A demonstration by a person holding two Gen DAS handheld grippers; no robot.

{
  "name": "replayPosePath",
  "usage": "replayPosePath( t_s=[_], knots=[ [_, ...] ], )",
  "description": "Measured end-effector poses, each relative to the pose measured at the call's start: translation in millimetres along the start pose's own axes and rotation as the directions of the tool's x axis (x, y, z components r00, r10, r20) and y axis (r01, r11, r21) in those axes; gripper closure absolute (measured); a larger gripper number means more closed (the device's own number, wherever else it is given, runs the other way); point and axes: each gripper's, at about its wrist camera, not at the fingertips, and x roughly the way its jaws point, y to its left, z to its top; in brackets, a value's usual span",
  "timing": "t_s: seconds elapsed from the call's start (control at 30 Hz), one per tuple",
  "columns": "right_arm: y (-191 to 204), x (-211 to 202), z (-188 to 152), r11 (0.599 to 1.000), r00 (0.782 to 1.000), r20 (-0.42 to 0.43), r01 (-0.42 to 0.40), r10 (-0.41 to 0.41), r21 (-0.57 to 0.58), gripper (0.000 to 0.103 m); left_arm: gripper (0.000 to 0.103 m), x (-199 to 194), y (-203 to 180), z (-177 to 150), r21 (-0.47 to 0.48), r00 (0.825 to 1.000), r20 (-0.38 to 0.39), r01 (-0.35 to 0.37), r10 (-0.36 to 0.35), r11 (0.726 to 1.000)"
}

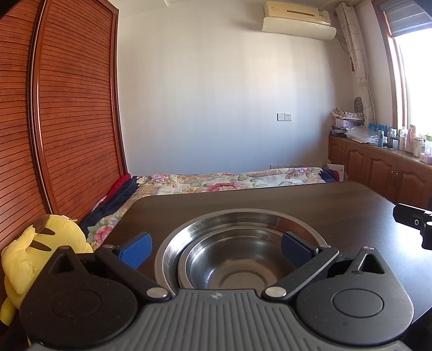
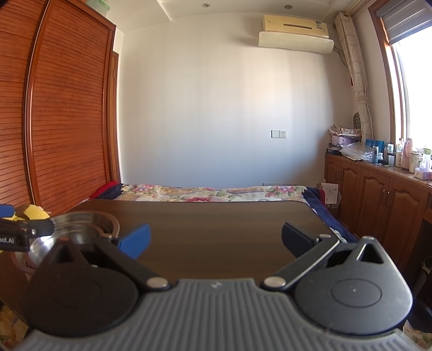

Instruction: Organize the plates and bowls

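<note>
We see 2 steel bowls nested on the dark wood table (image 1: pixel 310 199), near its left end. The big bowl (image 1: pixel 216 218) sits flat on the tabletop; the small bowl (image 1: pixel 237 259) lies inside it, pushed toward the near side so its rim meets the big one's inner wall close to the camera.

Left gripper (image 1: pixel 216 249): jaws spread wide, nothing grasped. Its blue pads stand either side of the bowls in the left wrist view; the left pad (image 1: pixel 135 249) shows over bare table outside the big bowl's rim, the right pad (image 1: pixel 295 251) shows over the bowls' interior. We can't tell whether either pad touches metal.

Right gripper (image 2: pixel 216 240): also released, jaws wide apart, empty, w/ only bare tabletop between the pads. It hangs over the table's middle, well apart from the bowls, which show at the far left of the right wrist view, partly hidden behind the left gripper's black body.

Bkgd: a bed w/ floral quilt (image 1: pixel 216 181) just behind the table, a slatted wooden wardrobe (image 1: pixel 67 108) at left, a yellow plush toy (image 1: pixel 35 259) beside the table's left edge, 1 wall AC unit (image 1: pixel 297 20), low wooden cabinets (image 1: pixel 378 167) under the window w/ bottles on top.
</note>
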Motion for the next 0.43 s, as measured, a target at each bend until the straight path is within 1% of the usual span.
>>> replayPosePath(
  t_s=[0.43],
  knots=[
    [-0.4, 2.3, -2.0, 1.000, 1.000, -0.002, 0.000, 0.000, 0.000, 0.000, 0.000, 0.8, -0.9, 0.9, 0.006, 1.000, -0.002, -0.004, 0.004, 1.000]
  ],
)
